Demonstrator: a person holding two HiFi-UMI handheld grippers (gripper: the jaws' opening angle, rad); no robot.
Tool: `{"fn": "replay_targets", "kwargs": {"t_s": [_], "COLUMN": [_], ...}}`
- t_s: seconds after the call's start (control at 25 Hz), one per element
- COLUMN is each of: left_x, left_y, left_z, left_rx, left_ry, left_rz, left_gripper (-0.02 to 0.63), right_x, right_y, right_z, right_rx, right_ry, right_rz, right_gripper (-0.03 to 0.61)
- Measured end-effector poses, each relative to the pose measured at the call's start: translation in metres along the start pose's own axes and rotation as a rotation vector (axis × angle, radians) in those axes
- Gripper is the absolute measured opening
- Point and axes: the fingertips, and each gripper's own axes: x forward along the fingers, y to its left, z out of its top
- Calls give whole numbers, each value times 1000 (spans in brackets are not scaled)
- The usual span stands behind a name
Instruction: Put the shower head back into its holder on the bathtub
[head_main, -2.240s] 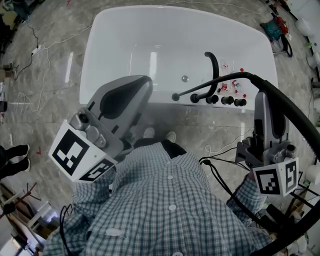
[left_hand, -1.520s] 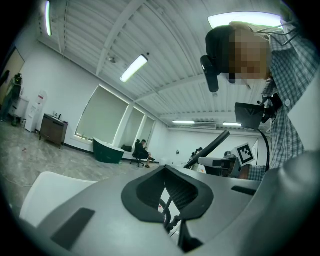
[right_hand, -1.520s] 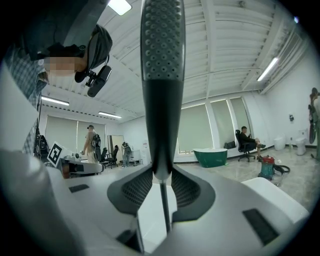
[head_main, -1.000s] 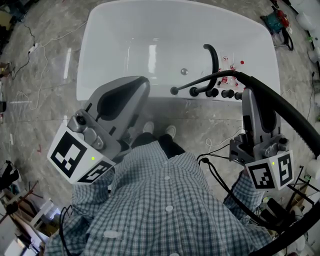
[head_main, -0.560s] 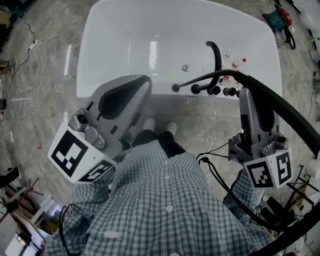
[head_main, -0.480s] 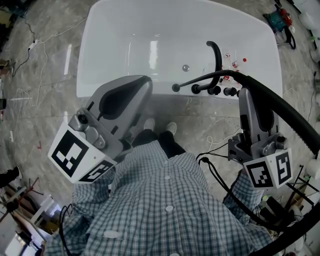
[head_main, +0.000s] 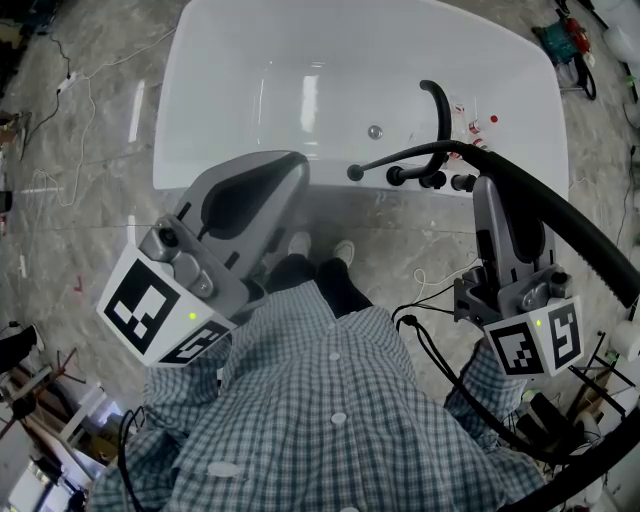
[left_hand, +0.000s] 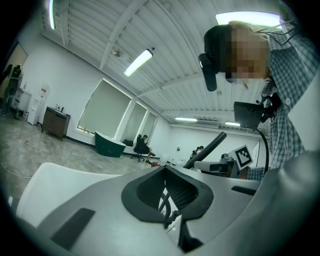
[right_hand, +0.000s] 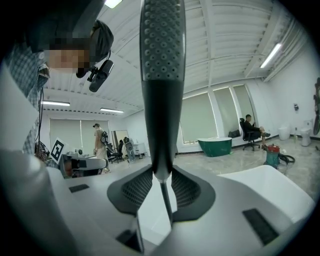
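The white bathtub (head_main: 180, 120) fills the 12 o'clock half of the head view, its near rim running straight across just beyond the person's shoes (head_main: 343, 250); a strip of bare marble floor (head_main: 90, 200) lies between that rim and the checked shirt (head_main: 340, 400) at 6 o'clock. At 3 o'clock the right gripper (head_main: 487, 180) is clenched on the black shower head (head_main: 560, 215), which slants back over the gripper towards 4 o'clock; in the right gripper view the jaws (right_hand: 162, 175) pinch the narrow lower neck of the shower head (right_hand: 162, 75), with its dotted face rising to 12 o'clock. A thin black length curves from the jaw tips towards 9 o'clock over the tub's near rim, ending beside the row of black knobs (head_main: 435, 180); the arched black spout (head_main: 440, 105) stands just past them at 1 o'clock. Which fitting is the holder cannot be told. The left gripper (head_main: 285, 165) hangs at 9 o'clock above the near rim, well apart from the fittings; its tips (left_hand: 165, 170) meet on nothing. Loose cables (head_main: 80, 100) trail over the floor at 10 o'clock.
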Motion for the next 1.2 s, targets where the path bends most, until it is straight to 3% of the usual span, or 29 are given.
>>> {"fn": "replay_targets", "kwargs": {"t_s": [1.2], "left_x": [1], "left_y": [4], "left_z": [-20], "left_rx": [-31], "left_ry": [32], "left_rz": [-16], "left_gripper": [9], "right_x": [14], "right_y": [2], "right_z": [-39], "right_rx": [22], "right_ry": [80], "right_rz": [10], "right_gripper": [118]}}
